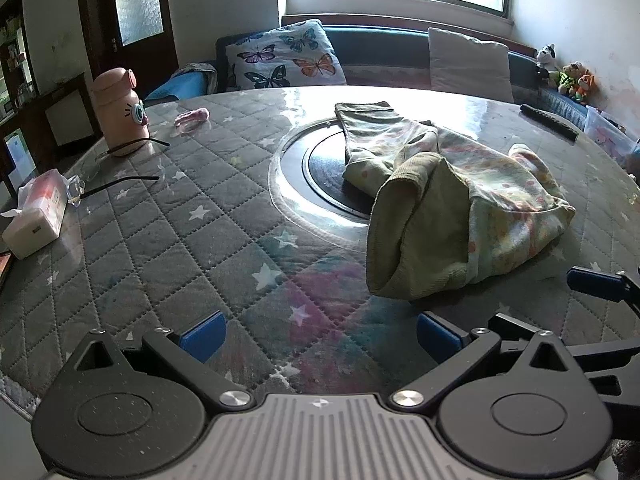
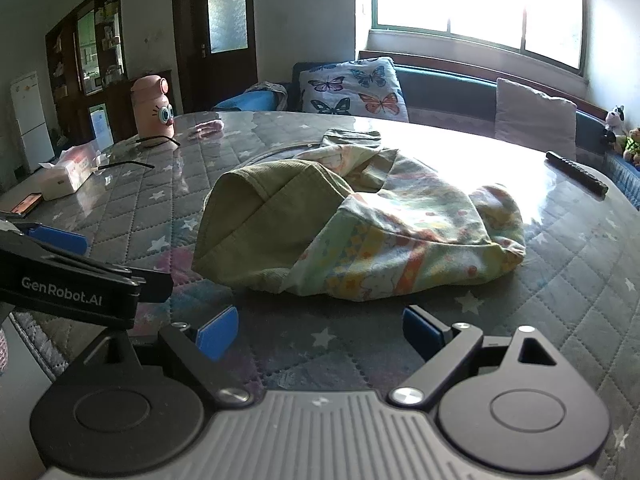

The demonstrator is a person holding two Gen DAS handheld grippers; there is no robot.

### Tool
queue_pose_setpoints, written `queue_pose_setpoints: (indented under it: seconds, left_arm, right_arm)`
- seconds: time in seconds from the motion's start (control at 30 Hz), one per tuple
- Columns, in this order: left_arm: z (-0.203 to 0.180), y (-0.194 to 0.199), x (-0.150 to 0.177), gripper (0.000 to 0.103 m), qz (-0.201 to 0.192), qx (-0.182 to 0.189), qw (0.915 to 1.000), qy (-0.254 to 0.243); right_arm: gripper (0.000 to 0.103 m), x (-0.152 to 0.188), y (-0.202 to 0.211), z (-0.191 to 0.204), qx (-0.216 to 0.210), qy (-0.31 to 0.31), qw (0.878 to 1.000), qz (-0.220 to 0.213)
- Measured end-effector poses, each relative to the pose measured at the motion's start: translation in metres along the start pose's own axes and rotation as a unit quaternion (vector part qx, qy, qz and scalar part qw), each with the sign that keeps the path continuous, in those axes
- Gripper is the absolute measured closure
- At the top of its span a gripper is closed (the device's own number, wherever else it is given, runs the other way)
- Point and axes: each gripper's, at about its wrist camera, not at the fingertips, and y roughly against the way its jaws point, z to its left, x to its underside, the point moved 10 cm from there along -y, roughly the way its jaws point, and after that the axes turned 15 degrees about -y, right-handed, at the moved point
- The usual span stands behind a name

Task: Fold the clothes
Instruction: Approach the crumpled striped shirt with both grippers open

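A crumpled pale garment with a pastel print and olive-green ribbed cuffs (image 1: 460,188) lies loose on the round desk under a grey quilted star-pattern cover (image 1: 168,232), partly over the dark round inset at the desk's centre (image 1: 320,168). The left tongs (image 1: 318,330) hang just short of the garment's near green cuff, blue pads wide apart and holding nothing. The right tongs (image 2: 320,330) sit beside them, equally wide open and empty, facing the garment's near edge. A pink cartoon-eyed bottle (image 1: 120,112) and a tissue pack (image 1: 38,212) stand well apart at the far left.
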Motion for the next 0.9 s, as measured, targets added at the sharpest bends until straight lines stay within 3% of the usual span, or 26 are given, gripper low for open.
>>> queue_pose_setpoints:
  seconds: [0.9]
  left_arm:
    - [-0.001, -0.024, -0.009, 0.0, 0.028, 0.012, 0.9995, -0.005]
  right_arm:
    - [0.012, -0.005, -0.021, -0.005, 0.0, -0.004, 1.0, 0.019]
